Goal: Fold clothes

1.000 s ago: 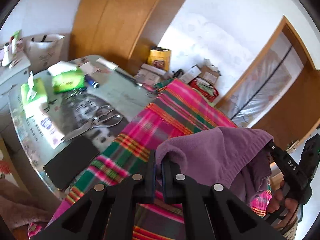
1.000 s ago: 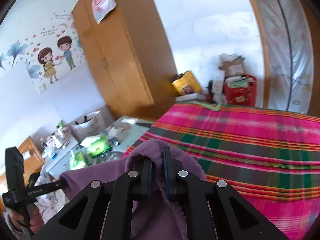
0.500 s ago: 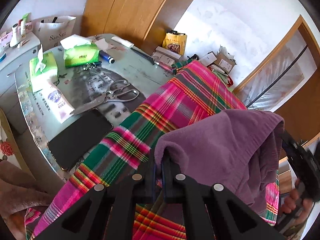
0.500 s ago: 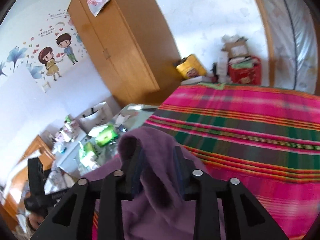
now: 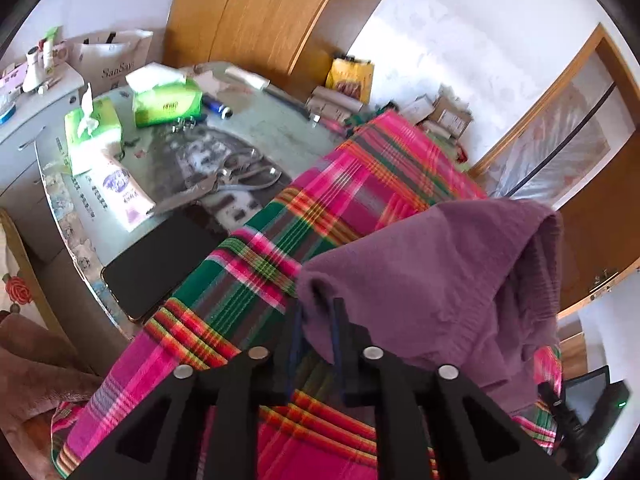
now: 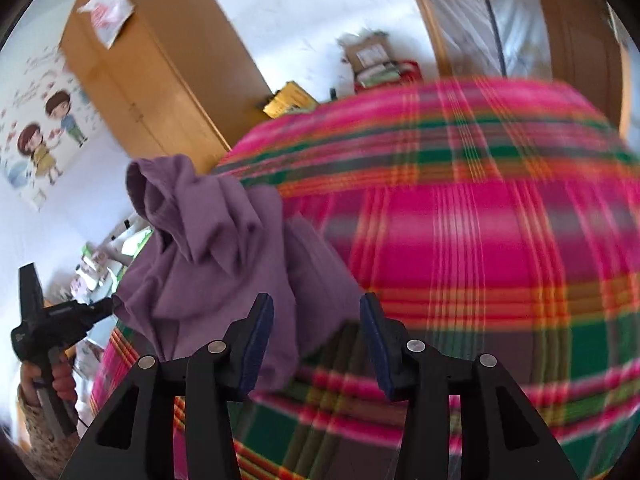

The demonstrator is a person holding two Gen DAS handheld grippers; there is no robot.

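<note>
**Inspector:** Wooden wardrobe [image 5: 256,12] and white walls back the room; a door frame [image 5: 576,92] stands at the right of the left wrist view. What covers the work surface?

**Assistant:** A pink, green and orange plaid cloth [image 5: 360,184], spread over most of the bench [image 5: 280,132]. The right wrist view of it is motion-blurred.

**Inspector:** The garment?

**Assistant:** A purple garment [image 5: 432,276] hangs above the plaid cloth, bunched and draped. One edge sits between the fingers of the left gripper [image 5: 318,328], which are closed on it. The far end rises to a peak and droops beside the right gripper's body at the frame's lower right.

**Inspector:** And the right gripper?

**Assistant:** The right gripper [image 6: 316,340] has its fingers spread wide apart, gripping nothing. The garment [image 6: 212,252] lies just ahead and left of them; a fold hangs by the left finger [image 6: 260,340], and I cannot tell whether it touches. In that view the left gripper [image 6: 108,304] pinches the garment's corner, with a hand [image 6: 52,380] on its handle.

**Inspector:** Smaller items on the bare bench?

**Assistant:** A black phone [image 5: 160,260] at the near edge, touching the plaid cloth. Beyond it a white packet [image 5: 116,192], metal scissors [image 5: 224,182], and two green tissue packs [image 5: 168,104].
</note>
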